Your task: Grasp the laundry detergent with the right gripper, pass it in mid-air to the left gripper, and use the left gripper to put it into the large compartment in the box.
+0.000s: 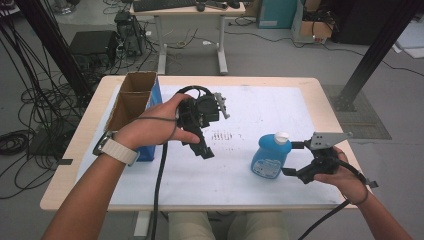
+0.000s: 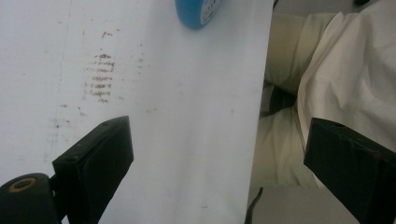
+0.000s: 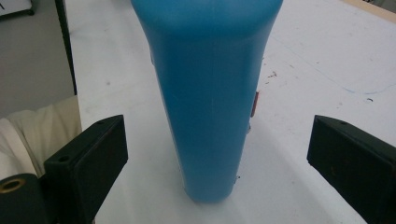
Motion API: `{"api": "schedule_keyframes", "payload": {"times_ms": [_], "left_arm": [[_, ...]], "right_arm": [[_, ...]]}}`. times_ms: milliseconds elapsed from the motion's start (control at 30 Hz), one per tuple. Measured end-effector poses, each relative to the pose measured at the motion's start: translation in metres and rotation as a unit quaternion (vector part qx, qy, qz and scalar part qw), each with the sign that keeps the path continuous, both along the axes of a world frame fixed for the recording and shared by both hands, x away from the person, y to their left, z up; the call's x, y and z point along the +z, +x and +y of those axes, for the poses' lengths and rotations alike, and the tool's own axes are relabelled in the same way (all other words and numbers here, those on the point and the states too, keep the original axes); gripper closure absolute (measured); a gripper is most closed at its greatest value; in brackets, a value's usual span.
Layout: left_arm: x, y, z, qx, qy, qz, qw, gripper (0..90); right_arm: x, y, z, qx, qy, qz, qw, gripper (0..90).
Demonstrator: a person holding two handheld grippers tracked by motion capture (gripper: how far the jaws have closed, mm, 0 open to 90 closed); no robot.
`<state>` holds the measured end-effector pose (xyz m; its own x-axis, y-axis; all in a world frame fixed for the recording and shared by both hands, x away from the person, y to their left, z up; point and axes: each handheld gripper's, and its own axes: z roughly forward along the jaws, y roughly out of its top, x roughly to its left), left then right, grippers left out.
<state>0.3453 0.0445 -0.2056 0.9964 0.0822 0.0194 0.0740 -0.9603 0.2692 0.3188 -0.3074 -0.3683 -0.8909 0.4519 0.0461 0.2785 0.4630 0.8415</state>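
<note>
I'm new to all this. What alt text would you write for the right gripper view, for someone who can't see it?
A blue bottle stands upright on a white table, centred between the two open black jaws of the right gripper, which do not touch it. A cream sleeve shows at the left edge.

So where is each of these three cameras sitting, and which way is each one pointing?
High view: above the person's side, facing forward and down on the table; forearms, left gripper, right gripper show.
Left gripper view: rides the left gripper, facing the white tabletop and the person's lap; open jaws.
Right gripper view: rides the right gripper, facing the blue bottle between open jaws.
Shared: all three see the bottle.
</note>
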Motion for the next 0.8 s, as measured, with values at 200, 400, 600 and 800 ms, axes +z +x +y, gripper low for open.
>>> {"api": "schedule_keyframes", "payload": {"times_ms": [200,400,600,800], "left_arm": [[0.0001,0.0003,0.0002,0.000,0.000,0.000,1.0000,8.5],[0.0003,0.0003,0.0003,0.001,-0.001,0.000,1.0000,8.5],[0.0007,-0.0001,0.0003,0.001,-0.002,-0.001,1.0000,8.5],[0.0003,-0.0001,0.0007,0.002,-0.001,0.000,1.0000,8.5]], "right_arm": [[-0.0003,-0.0005,-0.0003,-0.002,0.000,0.002,1.0000,5.1],[0.0000,-0.0001,-0.0005,0.000,0.001,0.000,1.0000,5.1],[0.0000,-0.0006,-0.0008,-0.002,0.001,0.001,1.0000,5.1],[0.0002,-0.0008,-0.0010,-0.002,0.001,0.001,1.0000,5.1]]}}
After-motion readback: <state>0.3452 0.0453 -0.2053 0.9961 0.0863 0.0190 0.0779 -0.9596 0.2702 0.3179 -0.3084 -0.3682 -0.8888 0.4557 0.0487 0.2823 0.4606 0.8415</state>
